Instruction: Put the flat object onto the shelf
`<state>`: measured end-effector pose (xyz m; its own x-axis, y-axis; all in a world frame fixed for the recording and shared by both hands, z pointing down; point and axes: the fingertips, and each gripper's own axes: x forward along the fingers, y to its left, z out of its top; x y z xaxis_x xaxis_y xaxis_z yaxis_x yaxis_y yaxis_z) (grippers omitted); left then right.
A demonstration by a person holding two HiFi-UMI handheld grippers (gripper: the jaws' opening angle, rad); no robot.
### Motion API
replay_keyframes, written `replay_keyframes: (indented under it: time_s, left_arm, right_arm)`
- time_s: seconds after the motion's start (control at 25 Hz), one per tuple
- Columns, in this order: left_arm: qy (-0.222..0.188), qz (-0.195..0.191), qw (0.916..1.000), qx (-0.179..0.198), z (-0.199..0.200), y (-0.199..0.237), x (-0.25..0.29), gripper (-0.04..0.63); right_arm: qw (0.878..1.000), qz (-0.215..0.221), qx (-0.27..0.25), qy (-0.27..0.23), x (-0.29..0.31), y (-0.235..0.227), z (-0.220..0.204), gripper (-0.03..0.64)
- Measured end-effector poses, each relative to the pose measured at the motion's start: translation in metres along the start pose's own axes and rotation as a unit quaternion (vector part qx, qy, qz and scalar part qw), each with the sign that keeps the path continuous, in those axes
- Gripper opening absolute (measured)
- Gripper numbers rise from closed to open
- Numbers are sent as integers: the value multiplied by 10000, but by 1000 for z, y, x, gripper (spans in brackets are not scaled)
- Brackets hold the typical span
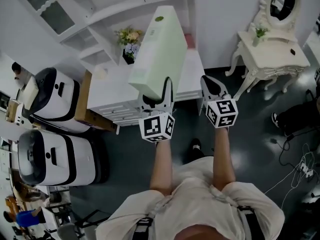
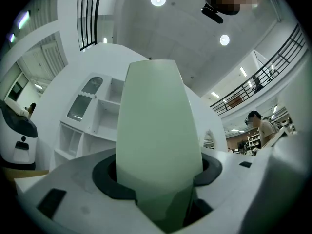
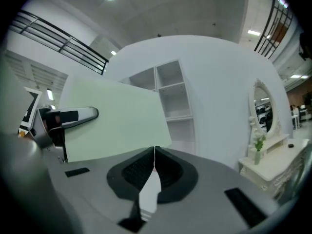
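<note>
Forearms (image 1: 161,164) are stretched forward so the flat box (image 1: 160,54), grasped low by the fingers of the left gripper (image 1: 156,96), is pointed at the shelf (image 1: 115,11) at eleven o'clock (fingers of the right gripper (image 1: 212,86) clenched, empty).

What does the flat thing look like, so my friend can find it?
Find the big white shelf unit at the top of the head view. Just in front of it, the left gripper holds up a flat box. It is the only pale green thing there, tall and thin.
</note>
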<state>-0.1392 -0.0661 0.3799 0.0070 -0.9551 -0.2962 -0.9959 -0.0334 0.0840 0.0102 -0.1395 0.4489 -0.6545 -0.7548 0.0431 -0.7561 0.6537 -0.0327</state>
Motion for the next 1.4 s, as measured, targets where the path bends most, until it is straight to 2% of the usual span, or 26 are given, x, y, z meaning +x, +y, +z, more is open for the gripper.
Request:
replay_keyframes:
  time_s: [0.24, 0.6, 0.76, 0.88, 1.08, 1.16, 1.28, 1.4]
  left_arm:
    - [-110, 130, 9999, -20, 0, 13, 50, 273]
    - [-289, 146, 9993, -185, -3, 10, 114, 273]
    - [-318, 186, 9978, -544, -5, 14, 137, 273]
    - [-375, 240, 9928, -1109, -5, 19, 150, 273]
    - [-542, 361, 9697, -2356, -1, 28, 173, 273]
    - [-599, 424, 9558, -2847, 3, 33, 185, 273]
    - [-672, 321, 9306, -3584, 7, 38, 207, 273]
    - [-697, 263, 9129, -4014, 6, 43, 229, 273]
  right_arm:
    - [9993, 323, -161, -87, 47, -9, 21, 69]
    - [9991, 369, -120, -160, 93, -61, 32, 69]
    - [9991, 408, -73, -90, 109, -77, 30, 69]
    - [9989, 454, -49, -54, 115, -85, 33, 69]
    - [9986, 511, -57, -79, 125, -95, 43, 69]
    - [9983, 554, -41, -151, 130, -96, 49, 69]
    - [9971, 700, -43, -289, 139, -94, 57, 69]
    - [9954, 845, -84, -437, 149, -94, 66, 69]
